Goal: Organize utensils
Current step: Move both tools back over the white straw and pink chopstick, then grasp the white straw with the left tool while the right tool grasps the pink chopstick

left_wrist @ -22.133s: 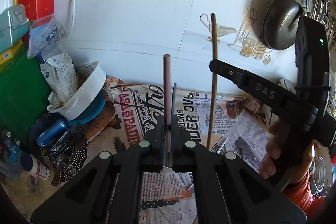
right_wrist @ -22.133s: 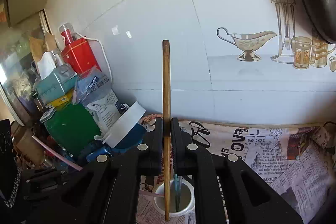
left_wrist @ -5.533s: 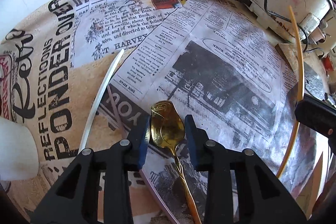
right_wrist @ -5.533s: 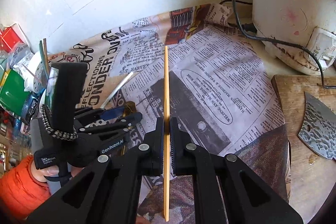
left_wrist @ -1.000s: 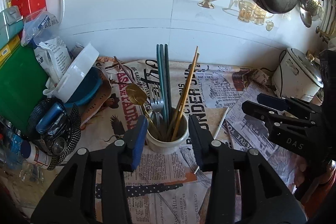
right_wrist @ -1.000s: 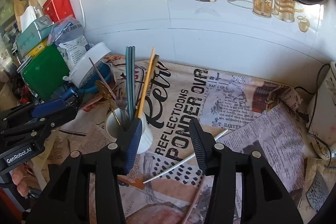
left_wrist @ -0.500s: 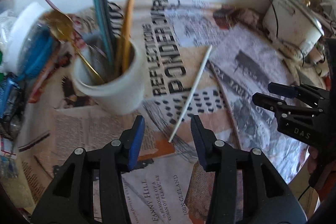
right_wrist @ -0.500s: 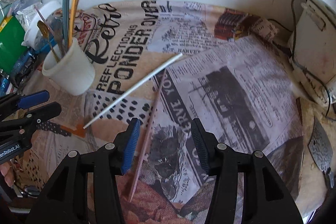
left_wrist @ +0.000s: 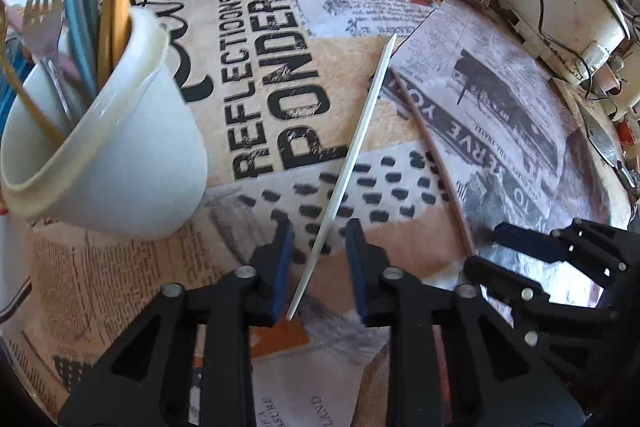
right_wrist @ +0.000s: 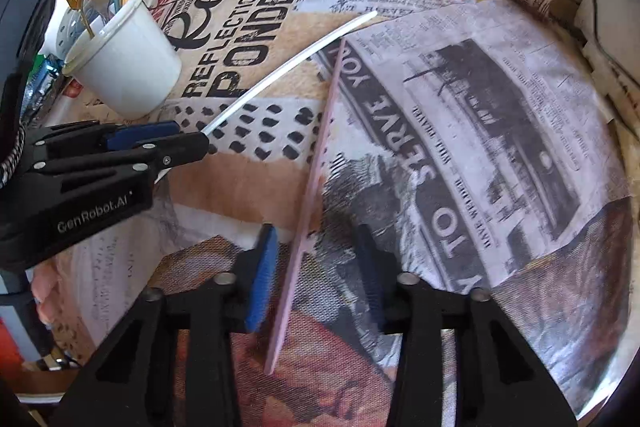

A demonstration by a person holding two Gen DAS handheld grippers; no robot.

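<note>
We: left gripper closing, straddles thin white plastic chopstick, ungripped | right gripper closing around slim pink chopstick | light, stiff, slippery; pinch six-o'clock ends.

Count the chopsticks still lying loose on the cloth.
2. The white chopstick lies between the left gripper fingers; the pink chopstick lies between the right gripper fingers. Others may be hidden out of frame.

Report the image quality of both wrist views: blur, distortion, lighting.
Left wrist: bright daylight; fisheye bulges the white cup; white chopstick sharp, dotted print beside it slightly smeared. Right wrist: pink chopstick bowed by the lens; right gripper fingertips softly blurred.
</note>
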